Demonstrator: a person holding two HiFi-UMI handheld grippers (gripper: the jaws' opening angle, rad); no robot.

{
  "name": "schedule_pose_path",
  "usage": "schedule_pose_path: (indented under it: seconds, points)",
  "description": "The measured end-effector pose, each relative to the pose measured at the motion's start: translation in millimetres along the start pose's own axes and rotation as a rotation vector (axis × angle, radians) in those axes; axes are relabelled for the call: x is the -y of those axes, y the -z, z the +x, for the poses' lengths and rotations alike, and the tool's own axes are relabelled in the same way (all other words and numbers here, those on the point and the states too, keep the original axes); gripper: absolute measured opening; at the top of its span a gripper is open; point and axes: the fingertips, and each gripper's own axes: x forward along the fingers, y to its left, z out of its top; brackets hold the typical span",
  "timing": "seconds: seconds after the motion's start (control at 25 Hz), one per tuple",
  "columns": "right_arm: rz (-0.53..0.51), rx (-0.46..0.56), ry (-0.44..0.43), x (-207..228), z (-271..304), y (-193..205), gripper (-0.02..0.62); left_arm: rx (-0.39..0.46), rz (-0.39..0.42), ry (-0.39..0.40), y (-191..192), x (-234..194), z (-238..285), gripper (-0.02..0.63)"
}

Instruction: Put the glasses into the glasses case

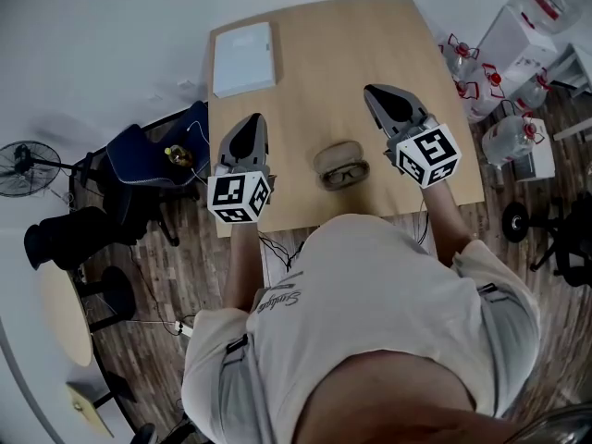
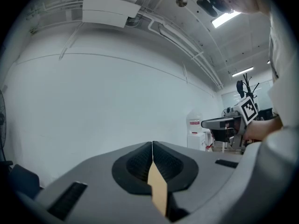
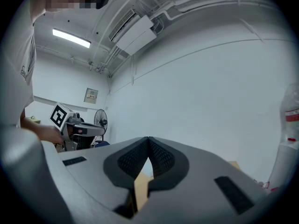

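Closest to the lens is the person's beige shirt [image 1: 370, 322], filling the bottom of the head view, with both forearms reaching out over the wooden table [image 1: 324, 54]. Going from the left: a floor fan [image 1: 23, 166] and a chair with a blue bag [image 1: 153, 155] sit off the table's left side, and a flat white box [image 1: 244, 58] lies on the table's far left corner. The left gripper [image 1: 252, 123] hovers over the table's left part, and its own view shows the jaws pressed together with nothing between them, just a sliver of tabletop showing below the tips. Between the two grippers, near the front edge, sits the tan glasses case [image 1: 339, 154], and the dark glasses [image 1: 345, 173] are right at its near side. From this angle I honestly can't tell if they're lying in the open lower half or just in front of it. The right gripper [image 1: 375, 93] is a bit further back on the right, also closed up and empty, well apart from the case. Water bottles [image 1: 509, 137] stand on the floor past the right edge. So neither tool touches anything, and my guess is the job is either barely begun or only the lid needs shutting.
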Motion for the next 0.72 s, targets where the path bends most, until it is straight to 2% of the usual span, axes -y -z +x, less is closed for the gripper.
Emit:
schedule_pose_path:
  seconds: [0.72]
  points:
    - [0.005,-0.024,-0.01,7,-4,13,-0.005,-0.016,-0.017,-0.011,13,6,2,0.014]
